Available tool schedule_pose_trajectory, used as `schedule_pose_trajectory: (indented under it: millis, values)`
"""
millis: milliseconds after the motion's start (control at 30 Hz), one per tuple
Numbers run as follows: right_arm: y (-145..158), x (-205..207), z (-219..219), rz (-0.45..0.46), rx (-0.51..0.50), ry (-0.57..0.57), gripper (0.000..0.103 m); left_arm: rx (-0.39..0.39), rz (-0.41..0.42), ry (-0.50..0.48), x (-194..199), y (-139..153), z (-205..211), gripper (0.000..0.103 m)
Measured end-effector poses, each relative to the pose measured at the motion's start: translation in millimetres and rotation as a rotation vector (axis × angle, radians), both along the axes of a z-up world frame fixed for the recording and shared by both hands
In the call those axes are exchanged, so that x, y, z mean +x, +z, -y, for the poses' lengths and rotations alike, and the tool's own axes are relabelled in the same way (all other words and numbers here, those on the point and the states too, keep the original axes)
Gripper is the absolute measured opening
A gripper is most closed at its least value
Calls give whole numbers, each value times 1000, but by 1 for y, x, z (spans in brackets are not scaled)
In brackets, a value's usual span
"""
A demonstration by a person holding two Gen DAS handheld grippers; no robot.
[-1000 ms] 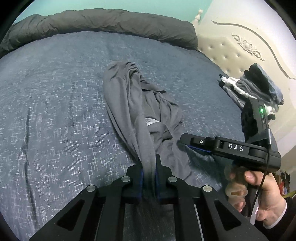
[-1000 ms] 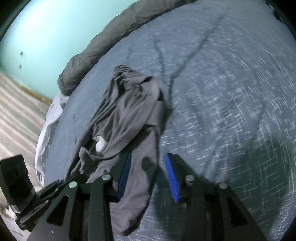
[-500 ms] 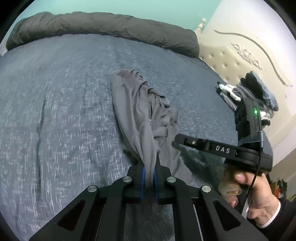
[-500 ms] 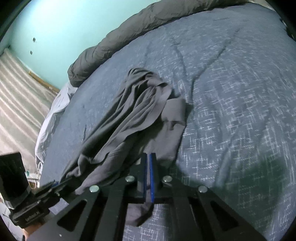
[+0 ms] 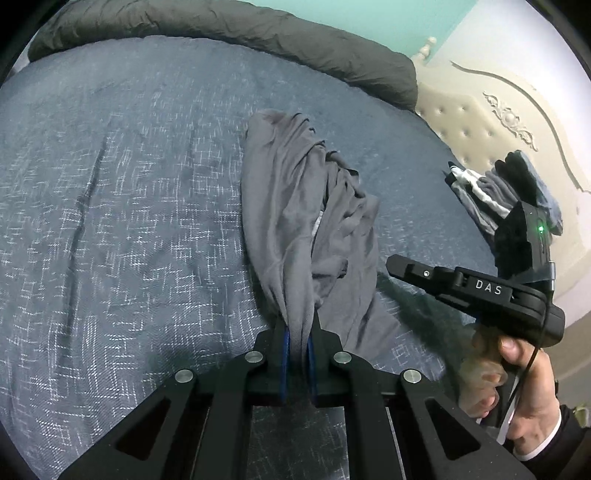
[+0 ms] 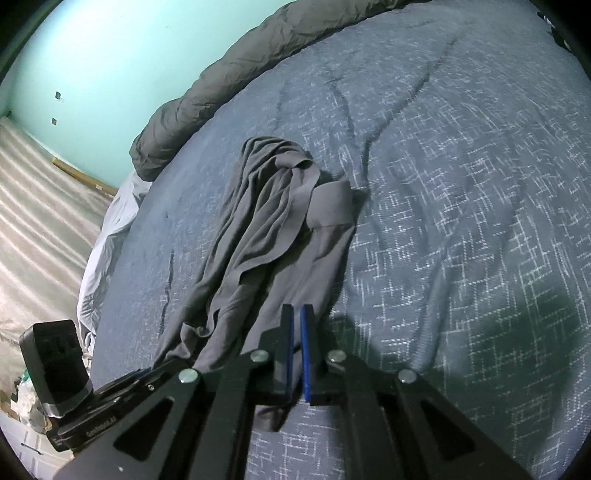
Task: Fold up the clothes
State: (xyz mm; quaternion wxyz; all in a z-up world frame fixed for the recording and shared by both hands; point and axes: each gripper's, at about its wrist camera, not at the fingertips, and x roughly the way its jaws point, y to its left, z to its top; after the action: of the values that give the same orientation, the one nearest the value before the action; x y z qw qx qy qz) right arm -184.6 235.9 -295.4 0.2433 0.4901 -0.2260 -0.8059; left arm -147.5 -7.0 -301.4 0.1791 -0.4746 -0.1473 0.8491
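A crumpled grey garment (image 5: 314,206) lies stretched out on the blue bedspread (image 5: 110,221); it also shows in the right wrist view (image 6: 273,236). My left gripper (image 5: 296,332) is shut on a bunched edge of the garment and lifts it a little. My right gripper (image 6: 296,328) is shut on another edge of the same garment near its lower right side. In the left wrist view the right gripper (image 5: 399,264) shows at the right, held by a hand. The left gripper's body (image 6: 110,391) shows at the lower left of the right wrist view.
A rolled dark grey duvet (image 5: 258,33) lies along the far edge of the bed. A pile of dark and white clothes (image 5: 509,192) sits by the cream headboard (image 5: 491,122). The striped floor (image 6: 40,221) and a teal wall lie beyond the bed's left edge.
My right gripper has closed on the garment's edge; it was open a second ago. The garment is pulled straighter between both grippers. My left gripper keeps its hold.
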Motion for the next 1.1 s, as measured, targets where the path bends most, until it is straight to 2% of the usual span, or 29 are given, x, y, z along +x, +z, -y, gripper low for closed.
schedule_pose_trajectory:
  millis: [233, 567, 600, 633, 667, 700, 800, 900, 967, 1000, 1067, 1100]
  values:
    - [-1, 3, 1, 17, -4, 7, 4, 12, 17, -22, -2, -7, -3, 8]
    - [-2, 15, 8, 58, 2, 41, 5, 20, -22, -15, 0, 0, -2, 7]
    - [-3, 16, 10, 66, 4, 46, 7, 29, -22, -13, 0, 0, -1, 7]
    - [-3, 17, 11, 74, 5, 52, 16, 37, -22, -9, 0, -1, 0, 7]
    - [-3, 17, 12, 82, 3, 56, 30, 45, -22, -6, -1, -2, 1, 7]
    - [-4, 18, 13, 88, 1, 58, 35, 53, -22, -3, -1, -2, 2, 7]
    - [-3, 22, 20, 80, 21, 84, 36, 52, -26, 4, -2, -2, 3, 7]
    - [-7, 25, 27, 76, 47, 114, 35, 45, -22, 12, -3, -3, 3, 7]
    - [-9, 27, 30, 71, 56, 126, 21, 39, -22, 9, -4, -3, 2, 7]
    - [-10, 27, 30, 71, 56, 130, 11, 38, -23, 7, -4, -3, 1, 7]
    - [-10, 28, 29, 66, 52, 130, 3, 39, -30, 4, -4, -1, 2, 7]
    - [-9, 28, 28, 61, 49, 127, 3, 39, -33, 3, -4, 0, 2, 7]
